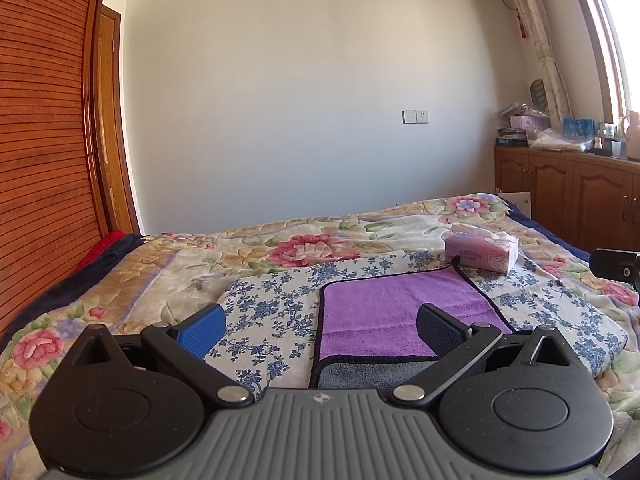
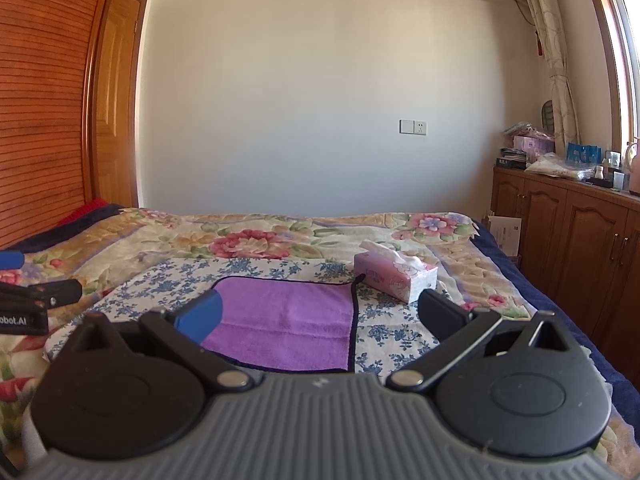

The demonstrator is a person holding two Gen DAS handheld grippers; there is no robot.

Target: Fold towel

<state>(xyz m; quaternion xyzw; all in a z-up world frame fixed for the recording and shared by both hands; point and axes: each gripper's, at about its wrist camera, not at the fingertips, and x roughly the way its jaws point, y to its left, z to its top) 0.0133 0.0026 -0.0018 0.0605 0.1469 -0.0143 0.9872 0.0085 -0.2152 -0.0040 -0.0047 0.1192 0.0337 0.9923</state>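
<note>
A purple towel (image 1: 400, 308) with dark trim lies flat on a blue-flowered white cloth (image 1: 272, 304) on the bed; a grey underside strip shows at its near edge. It also shows in the right wrist view (image 2: 288, 320). My left gripper (image 1: 320, 324) is open and empty above the towel's near left part. My right gripper (image 2: 320, 316) is open and empty above the towel's near right edge. The left gripper's side shows at the left of the right wrist view (image 2: 36, 300).
A pink tissue box (image 1: 482, 252) stands just beyond the towel's far right corner, also in the right wrist view (image 2: 396, 276). A floral blanket (image 1: 280, 248) covers the bed. A wooden wardrobe (image 1: 44, 160) is left, wooden cabinets (image 2: 568, 240) with clutter right.
</note>
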